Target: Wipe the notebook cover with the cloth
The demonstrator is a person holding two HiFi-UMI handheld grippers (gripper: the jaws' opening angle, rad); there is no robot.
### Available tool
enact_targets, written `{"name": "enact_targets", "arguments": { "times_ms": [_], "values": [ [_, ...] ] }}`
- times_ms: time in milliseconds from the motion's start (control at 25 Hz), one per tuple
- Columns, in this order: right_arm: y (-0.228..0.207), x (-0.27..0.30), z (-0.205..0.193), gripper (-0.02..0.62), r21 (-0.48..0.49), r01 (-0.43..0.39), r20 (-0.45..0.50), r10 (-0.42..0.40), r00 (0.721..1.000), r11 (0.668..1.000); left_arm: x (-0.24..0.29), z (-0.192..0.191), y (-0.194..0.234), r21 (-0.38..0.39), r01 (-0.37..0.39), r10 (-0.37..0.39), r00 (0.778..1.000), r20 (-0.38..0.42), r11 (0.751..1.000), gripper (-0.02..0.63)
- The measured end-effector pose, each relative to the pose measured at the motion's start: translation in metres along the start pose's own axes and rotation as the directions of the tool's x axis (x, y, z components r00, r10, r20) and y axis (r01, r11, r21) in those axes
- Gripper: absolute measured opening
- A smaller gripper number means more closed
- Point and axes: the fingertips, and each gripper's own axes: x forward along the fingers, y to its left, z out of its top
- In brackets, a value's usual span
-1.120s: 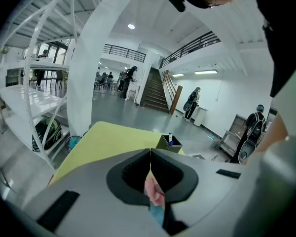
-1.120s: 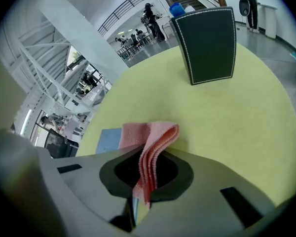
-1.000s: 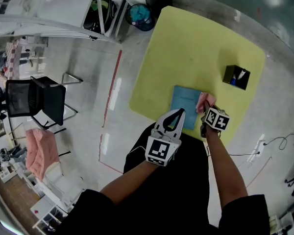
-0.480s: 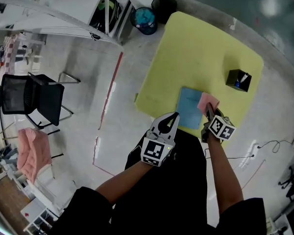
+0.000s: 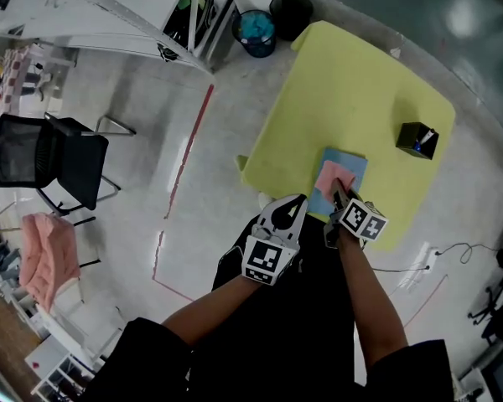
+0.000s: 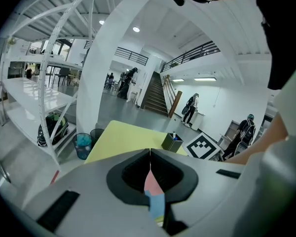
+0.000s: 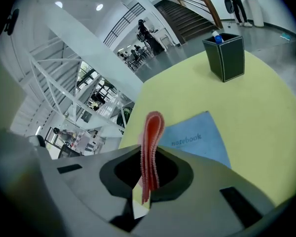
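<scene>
Jaws of right gripper (image 7: 148, 154) clamp the cloth (image 7: 152, 130) over the notebook (image 7: 197, 142); left gripper (image 6: 150, 154) jaws together, empty. Wiping seems in hand; next, sweep across its cover.

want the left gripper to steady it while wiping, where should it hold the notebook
The near left corner of the notebook, approached low from the person's side, seems best. It lies flat and thin on the table, so only an edge can be pinched, and the cloth in the right gripper sits on it. The left gripper, shut, must open first.
</scene>
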Motion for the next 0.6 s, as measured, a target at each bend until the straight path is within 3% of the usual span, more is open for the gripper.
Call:
{"name": "enact_targets", "arguments": {
  "times_ms": [600],
  "values": [
    [0.000,0.052,-0.064,0.038,-0.003,0.037,-0.142,-0.037,0.989,0.999,-0.032,-0.023,0.030,-0.075,-0.063,0.064,0.998,0.015,0.995,0.015]
  ]
}}
